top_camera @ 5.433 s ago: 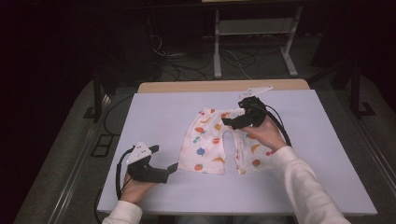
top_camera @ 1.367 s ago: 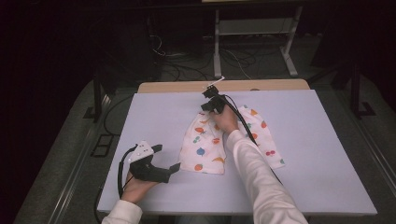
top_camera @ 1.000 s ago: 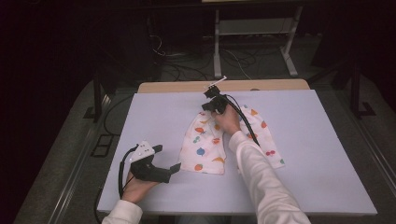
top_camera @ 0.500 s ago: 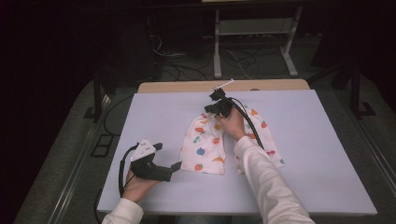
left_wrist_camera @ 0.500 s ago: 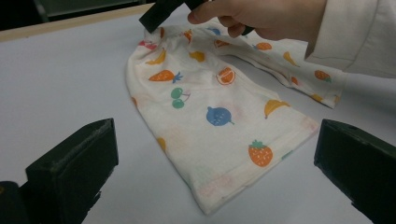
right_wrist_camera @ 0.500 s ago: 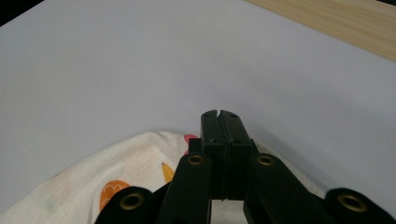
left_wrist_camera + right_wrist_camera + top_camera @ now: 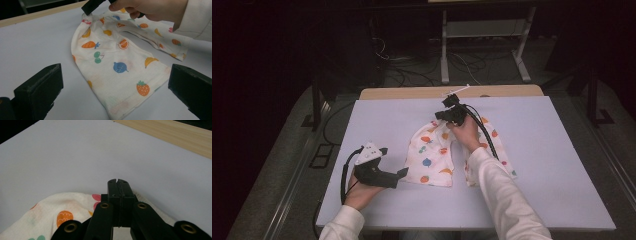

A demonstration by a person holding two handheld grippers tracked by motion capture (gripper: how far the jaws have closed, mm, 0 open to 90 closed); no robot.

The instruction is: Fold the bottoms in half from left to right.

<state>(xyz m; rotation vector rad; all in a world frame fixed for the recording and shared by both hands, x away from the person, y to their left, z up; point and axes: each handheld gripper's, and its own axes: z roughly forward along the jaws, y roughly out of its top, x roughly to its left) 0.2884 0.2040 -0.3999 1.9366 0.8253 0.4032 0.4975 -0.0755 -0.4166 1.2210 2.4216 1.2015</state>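
Observation:
A small white garment [image 7: 432,155] printed with coloured fruit lies flat mid-table, its two legs pointing toward the near edge. My right gripper [image 7: 441,116] sits at its far end, jaws pressed together. In the left gripper view the fabric [image 7: 117,67] puckers up under the right gripper's tip [image 7: 87,11], so it looks pinched there. From the right gripper view, the shut right gripper [image 7: 117,181] lies over the printed cloth [image 7: 57,212]. My left gripper [image 7: 394,161] rests on the table just left of the garment's hem, open; through the left gripper [image 7: 116,68] the cloth lies ahead, untouched.
The table top [image 7: 552,150] is pale lilac with bare surface to the left and right of the garment. A wooden strip [image 7: 412,92] runs along its far edge. Beyond that are dark floor, cables and a white stand.
My right gripper has shifted a little to the right, drawing the garment's far end along with it. The left hand and its gripper have stayed put.

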